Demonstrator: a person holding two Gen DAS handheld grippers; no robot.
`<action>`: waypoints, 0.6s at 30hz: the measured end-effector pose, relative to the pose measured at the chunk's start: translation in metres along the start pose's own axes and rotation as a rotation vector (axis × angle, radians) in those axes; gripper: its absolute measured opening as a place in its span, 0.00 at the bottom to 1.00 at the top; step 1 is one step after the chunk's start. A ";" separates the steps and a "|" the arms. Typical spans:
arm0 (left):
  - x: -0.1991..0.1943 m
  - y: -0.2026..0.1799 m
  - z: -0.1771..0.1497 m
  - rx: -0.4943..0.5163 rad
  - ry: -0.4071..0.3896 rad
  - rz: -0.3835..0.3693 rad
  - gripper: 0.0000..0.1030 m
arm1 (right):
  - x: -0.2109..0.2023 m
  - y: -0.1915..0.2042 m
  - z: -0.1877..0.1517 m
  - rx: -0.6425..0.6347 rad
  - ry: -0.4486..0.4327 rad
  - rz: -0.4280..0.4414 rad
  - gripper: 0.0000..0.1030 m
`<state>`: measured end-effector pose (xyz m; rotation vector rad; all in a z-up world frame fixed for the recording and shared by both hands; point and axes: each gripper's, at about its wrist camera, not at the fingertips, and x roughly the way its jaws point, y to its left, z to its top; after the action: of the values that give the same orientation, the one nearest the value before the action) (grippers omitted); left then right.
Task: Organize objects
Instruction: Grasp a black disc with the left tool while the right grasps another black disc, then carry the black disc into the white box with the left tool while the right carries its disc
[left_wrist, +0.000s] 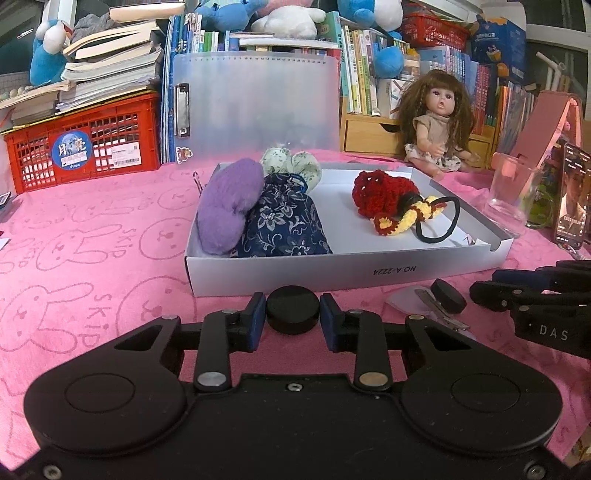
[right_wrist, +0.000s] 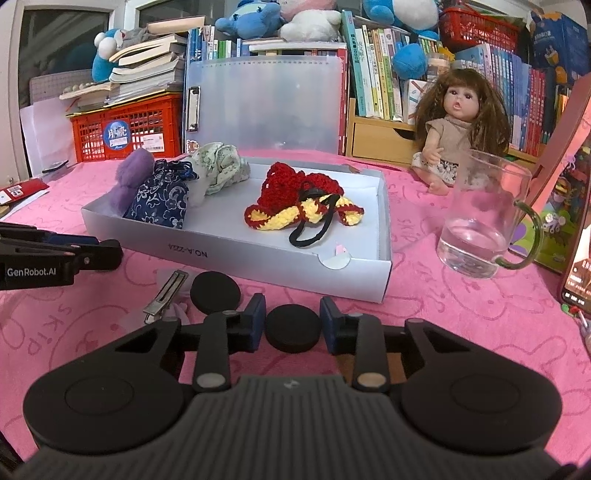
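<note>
My left gripper (left_wrist: 293, 310) is shut on a black disc (left_wrist: 293, 308) lying on the pink cloth, just in front of the white shallow box (left_wrist: 332, 273). My right gripper (right_wrist: 293, 328) is likewise shut on a black disc (right_wrist: 293, 326) near the box's front corner (right_wrist: 369, 280). Another black disc (right_wrist: 215, 292) rests beside a metal hair clip (right_wrist: 166, 291) between the two grippers. In the box lie a purple fluffy piece (left_wrist: 229, 206), a navy floral pouch (left_wrist: 284, 225), a pale green pouch (left_wrist: 291, 166), a red and yellow crochet piece (left_wrist: 391, 203) and a black hair tie (left_wrist: 443, 225).
A glass cup (right_wrist: 480, 221) holding a little water stands right of the box, with a phone (right_wrist: 580, 258) beyond it. A doll (right_wrist: 454, 125) sits behind. A red crate (left_wrist: 85, 147), a translucent clipboard (left_wrist: 258, 107) and stacked books line the back.
</note>
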<state>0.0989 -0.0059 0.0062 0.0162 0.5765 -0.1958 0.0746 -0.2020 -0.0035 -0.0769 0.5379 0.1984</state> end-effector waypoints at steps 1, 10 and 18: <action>-0.001 0.000 0.000 0.000 -0.002 -0.001 0.29 | -0.001 0.000 0.000 -0.004 -0.001 -0.001 0.36; -0.006 -0.002 0.003 -0.001 -0.017 -0.013 0.29 | -0.013 -0.003 0.007 0.006 -0.036 -0.001 0.36; -0.011 -0.004 0.008 0.001 -0.034 -0.021 0.29 | -0.017 -0.003 0.014 0.009 -0.057 0.003 0.36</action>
<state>0.0928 -0.0081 0.0189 0.0075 0.5433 -0.2166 0.0677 -0.2060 0.0169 -0.0621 0.4819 0.2002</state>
